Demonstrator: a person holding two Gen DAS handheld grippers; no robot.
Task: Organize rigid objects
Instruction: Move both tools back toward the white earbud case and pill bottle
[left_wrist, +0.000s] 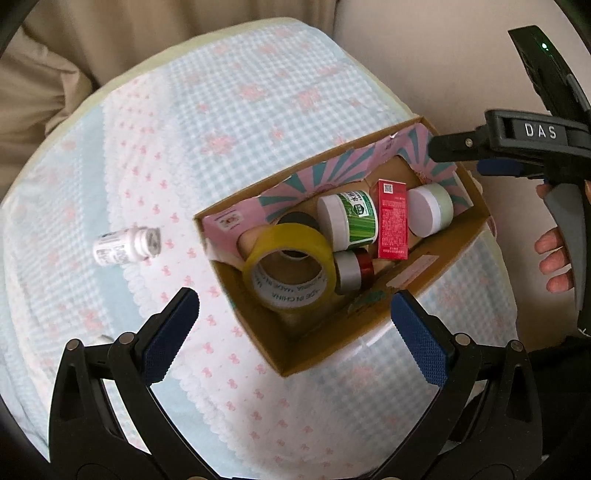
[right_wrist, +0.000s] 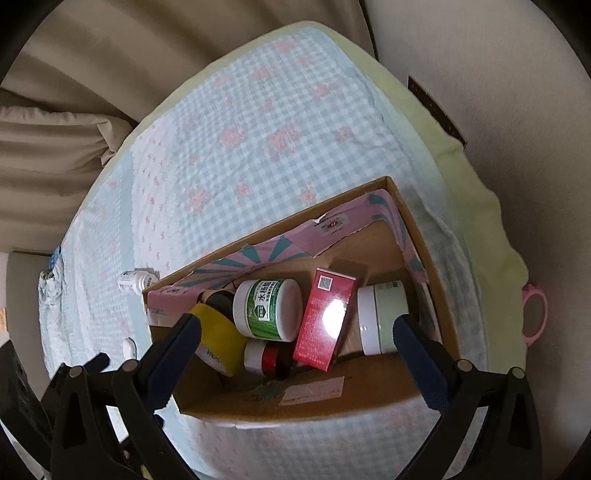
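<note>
Box (left_wrist: 439, 258) on cloth (left_wrist: 221, 110); inside it tape roll (left_wrist: 288, 269), jars, carton (left_wrist: 393, 221). Small bottle (left_wrist: 125, 245) lies on cloth left of box.

Below your right gripper (right_wrist: 297, 334), the box (right_wrist: 373, 391) is matt brown cardboard with printed paper flaps, and the red carton (right_wrist: 325, 317) inside wears glossy film that throws a glare. The tape (left_wrist: 290, 267) ahead of your left gripper (left_wrist: 295, 332) is shiny yellow plastic on a card core. Your pads (left_wrist: 419, 338) are blue, rough-knurled rubber on matt black plastic, over a soft woven cloth (left_wrist: 221, 110).
</note>
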